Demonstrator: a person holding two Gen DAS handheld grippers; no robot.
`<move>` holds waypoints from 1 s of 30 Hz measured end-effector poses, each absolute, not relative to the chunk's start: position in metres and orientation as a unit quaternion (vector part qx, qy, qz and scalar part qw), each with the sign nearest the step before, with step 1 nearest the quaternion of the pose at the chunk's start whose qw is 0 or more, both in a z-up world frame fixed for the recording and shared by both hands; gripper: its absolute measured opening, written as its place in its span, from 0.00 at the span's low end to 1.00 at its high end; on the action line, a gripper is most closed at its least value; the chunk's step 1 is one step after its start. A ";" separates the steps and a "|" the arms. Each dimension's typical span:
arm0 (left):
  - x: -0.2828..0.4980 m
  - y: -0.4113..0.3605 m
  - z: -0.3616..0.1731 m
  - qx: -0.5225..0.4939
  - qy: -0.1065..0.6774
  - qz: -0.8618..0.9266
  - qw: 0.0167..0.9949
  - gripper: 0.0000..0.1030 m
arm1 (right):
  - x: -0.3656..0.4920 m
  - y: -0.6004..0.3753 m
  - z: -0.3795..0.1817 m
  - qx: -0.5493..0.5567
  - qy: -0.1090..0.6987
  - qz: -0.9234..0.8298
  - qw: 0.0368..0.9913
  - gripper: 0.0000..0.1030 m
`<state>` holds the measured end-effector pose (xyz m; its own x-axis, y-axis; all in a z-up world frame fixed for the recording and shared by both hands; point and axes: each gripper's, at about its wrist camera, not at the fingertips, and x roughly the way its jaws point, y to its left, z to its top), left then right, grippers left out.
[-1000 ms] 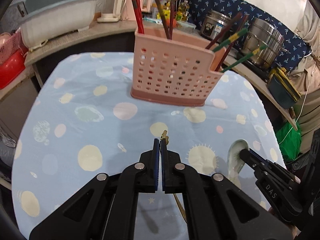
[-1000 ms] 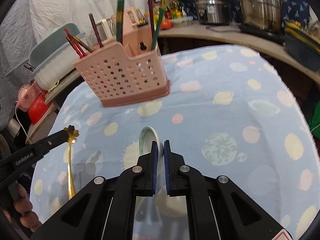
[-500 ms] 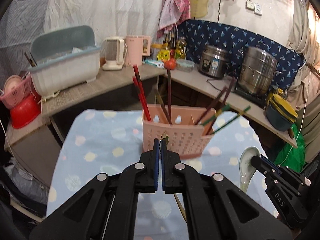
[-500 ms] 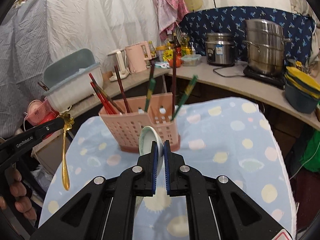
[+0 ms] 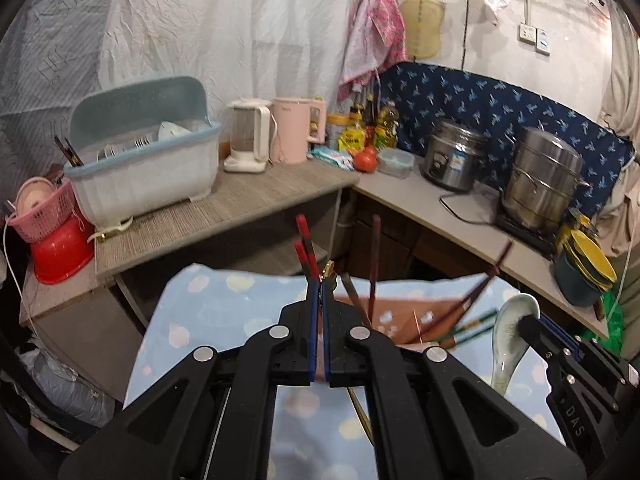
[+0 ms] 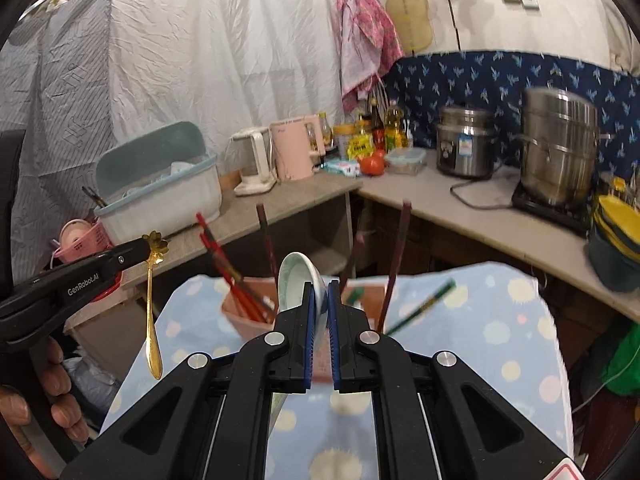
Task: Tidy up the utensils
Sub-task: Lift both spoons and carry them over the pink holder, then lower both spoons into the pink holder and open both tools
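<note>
Both grippers [image 5: 319, 292] higher than before, spoons [image 6: 298, 280] aloft.

Right claw [image 6: 319, 304] is clamped on a ceramic spoon [image 6: 298, 280]. Left claw [image 6: 138, 254] grips a gold spoon [image 6: 152, 320] hanging bowl-down. Pink holder [image 6: 250, 314] stands near the worktop's [image 6: 480, 344] far edge.

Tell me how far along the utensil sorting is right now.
Done: chopsticks already stand in the pink holder. In hand: the left gripper is shut on the gold spoon, which hangs by its flower end, and the right gripper is shut on the ceramic spoon, both lifted above the spotted cloth. Left: both spoons must go into the holder.
</note>
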<state>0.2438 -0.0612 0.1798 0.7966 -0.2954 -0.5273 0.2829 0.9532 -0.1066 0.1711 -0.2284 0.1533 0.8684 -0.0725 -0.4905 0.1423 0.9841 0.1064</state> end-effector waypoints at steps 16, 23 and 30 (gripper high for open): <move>0.322 -0.102 0.175 0.028 0.226 -0.126 0.965 0.01 | 0.265 -0.235 0.139 0.018 0.194 -0.094 0.976 0.07; 0.335 -0.104 0.148 0.027 0.251 -0.119 0.960 0.02 | 0.276 -0.232 0.119 0.018 0.211 -0.086 0.973 0.07; 0.332 -0.104 0.143 0.023 0.252 -0.123 0.960 0.04 | 0.270 -0.235 0.114 0.044 0.222 -0.075 0.971 0.13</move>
<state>0.3315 -0.1039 0.1433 0.8434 -0.2235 -0.4886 0.2469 0.9689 -0.0169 0.2696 -0.2351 0.1139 0.8907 -0.1257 -0.4369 0.1643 0.9850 0.0517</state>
